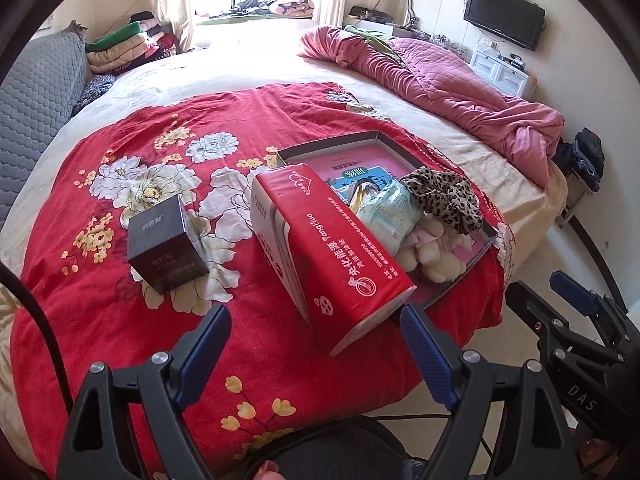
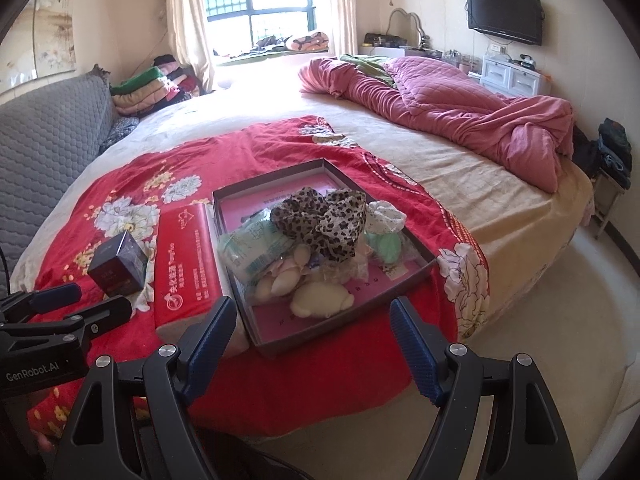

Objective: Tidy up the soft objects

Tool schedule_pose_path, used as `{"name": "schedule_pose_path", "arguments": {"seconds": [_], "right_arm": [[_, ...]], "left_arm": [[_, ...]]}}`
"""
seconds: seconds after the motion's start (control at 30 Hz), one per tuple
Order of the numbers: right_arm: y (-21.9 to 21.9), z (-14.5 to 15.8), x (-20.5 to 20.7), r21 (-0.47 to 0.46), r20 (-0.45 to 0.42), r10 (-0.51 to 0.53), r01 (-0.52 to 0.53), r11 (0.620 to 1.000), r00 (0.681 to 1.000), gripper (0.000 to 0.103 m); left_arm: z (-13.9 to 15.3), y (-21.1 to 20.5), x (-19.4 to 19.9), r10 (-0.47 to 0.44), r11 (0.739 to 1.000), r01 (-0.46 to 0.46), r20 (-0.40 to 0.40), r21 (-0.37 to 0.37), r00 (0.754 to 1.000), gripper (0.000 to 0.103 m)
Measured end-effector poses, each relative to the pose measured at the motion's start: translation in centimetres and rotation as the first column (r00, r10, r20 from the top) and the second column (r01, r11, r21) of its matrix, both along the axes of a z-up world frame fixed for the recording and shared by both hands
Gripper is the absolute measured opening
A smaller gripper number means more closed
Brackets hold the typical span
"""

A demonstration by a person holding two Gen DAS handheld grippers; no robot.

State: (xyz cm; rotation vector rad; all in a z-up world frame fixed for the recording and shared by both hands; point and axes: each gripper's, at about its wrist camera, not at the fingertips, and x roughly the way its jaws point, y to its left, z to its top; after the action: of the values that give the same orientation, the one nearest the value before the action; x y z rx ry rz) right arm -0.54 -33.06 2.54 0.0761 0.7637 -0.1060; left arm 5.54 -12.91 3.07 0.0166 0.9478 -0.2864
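While both grippers hang over the near edge of the bed, neither holds anything: the left gripper [image 1: 316,320] stands wide, its ribbed blue pads either side of bare cloth, and the right gripper [image 2: 312,316] gapes just as wide. "GenRobot.AI" shows in white on the left gripper's black body; "DAS" on the right one's.

Under them lies a red quilt [image 1: 100,280], cotton-looking, printed with white and yellow flowers. On it, at ten o'clock from the left gripper, sits a small glossy dark cube [image 1: 166,244] with faint writing I cannot make out. At twelve o'clock a long red tissue pack [image 1: 340,256] leans against the tray, marked "yongfua" beside Chinese print.

The tray [image 2: 256,196], shallow grey card with a pink printed floor, holds the soft things: a cream plush toy [image 2: 320,298], a crinkly pale green packet [image 2: 256,252], a leopard-print cloth [image 2: 324,220], and a mint-green piece [image 2: 384,244] at its right.

Beyond, a rumpled pink quilted duvet [image 2: 460,108].
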Motion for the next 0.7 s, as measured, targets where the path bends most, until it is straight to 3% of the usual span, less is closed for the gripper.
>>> {"name": "schedule_pose_path", "arguments": {"seconds": [0.3, 0.7], "right_arm": [[1.2, 0.0, -3.7, -0.013, 0.051, -0.048, 0.049, 0.999, 0.998, 0.08], [1.7, -0.6, -3.8, -0.011, 0.039, -0.049, 0.05, 0.999, 0.998, 0.08]], "left_arm": [[-0.4, 0.1, -2.6, -0.003, 1.0, 0.003, 0.004, -0.006, 1.0, 0.086], [-1.2, 0.4, -3.0, 0.002, 1.0, -0.002, -0.003, 0.008, 1.0, 0.086]]}}
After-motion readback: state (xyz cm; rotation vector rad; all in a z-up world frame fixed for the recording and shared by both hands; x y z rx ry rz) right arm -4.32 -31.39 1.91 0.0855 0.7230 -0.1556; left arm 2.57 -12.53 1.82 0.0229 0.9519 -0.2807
